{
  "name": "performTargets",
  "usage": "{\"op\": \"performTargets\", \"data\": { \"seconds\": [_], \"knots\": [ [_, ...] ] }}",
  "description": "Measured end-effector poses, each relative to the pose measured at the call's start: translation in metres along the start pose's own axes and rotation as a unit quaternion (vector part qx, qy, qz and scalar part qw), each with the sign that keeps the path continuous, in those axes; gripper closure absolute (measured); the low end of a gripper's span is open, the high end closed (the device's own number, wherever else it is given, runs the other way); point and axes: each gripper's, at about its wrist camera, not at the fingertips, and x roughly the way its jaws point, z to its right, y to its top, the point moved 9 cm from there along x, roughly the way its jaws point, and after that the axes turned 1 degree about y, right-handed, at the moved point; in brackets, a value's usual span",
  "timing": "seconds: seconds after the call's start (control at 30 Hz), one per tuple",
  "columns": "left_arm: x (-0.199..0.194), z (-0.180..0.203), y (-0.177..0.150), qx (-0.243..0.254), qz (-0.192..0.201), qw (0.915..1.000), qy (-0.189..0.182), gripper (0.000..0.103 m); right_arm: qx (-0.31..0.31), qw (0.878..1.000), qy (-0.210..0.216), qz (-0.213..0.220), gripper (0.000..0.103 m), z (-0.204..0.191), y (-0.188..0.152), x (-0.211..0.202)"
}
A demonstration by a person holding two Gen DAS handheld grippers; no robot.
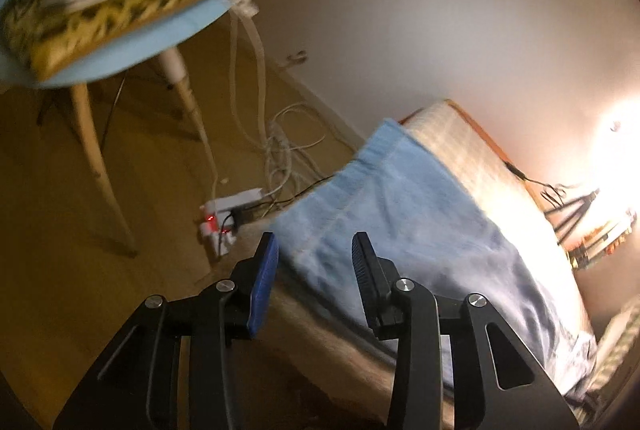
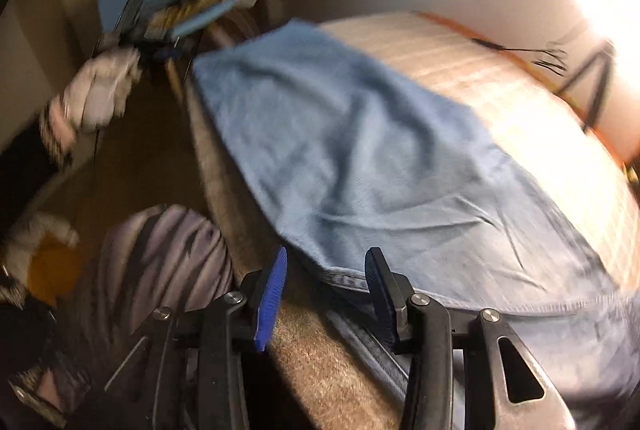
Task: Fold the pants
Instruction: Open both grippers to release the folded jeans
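On the bed (image 2: 500,77), both hand-held grippers gape above pants (image 2: 360,149).

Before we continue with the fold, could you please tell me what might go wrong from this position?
1. Both the left gripper and the right gripper are open with nothing gripped, so the pants could settle unevenly.
2. The near edge of the pants lies at the bed edge and may slide off.
3. Floor cables beside the bed could snag a dropped leg.

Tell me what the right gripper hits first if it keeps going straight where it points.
Most likely the light blue pants: the open right gripper points down at their near hem on the bed. Nothing lies between, though blur makes depth uncertain.
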Motion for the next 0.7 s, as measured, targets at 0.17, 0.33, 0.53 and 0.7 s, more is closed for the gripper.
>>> {"op": "performTargets", "data": {
  "seconds": [0.17, 0.33, 0.53, 0.7],
  "knots": [
    [-0.014, 0.071, -0.008, 0.068, -0.006, 0.9962, -0.053, 0.065, 0.068, 0.996, -0.041, 0.031, 0.058, 0.039, -0.017, -0.036],
    [-0.016, 0.163, -0.025, 0.139, -0.044, 0.9797, -0.138, 0.049, 0.143, 0.983, -0.101, 0.058, 0.041, 0.08, -0.037, -0.081],
    [-0.007, 0.272, -0.055, 0.193, -0.11, 0.9515, -0.213, 0.048, 0.222, 0.957, -0.169, 0.077, 0.032, 0.131, -0.088, -0.144],
    [-0.005, 0.359, -0.092, 0.269, -0.143, 0.9219, -0.239, 0.048, 0.283, 0.931, -0.209, 0.1, 0.029, 0.172, -0.129, -0.195]
  ]
}}
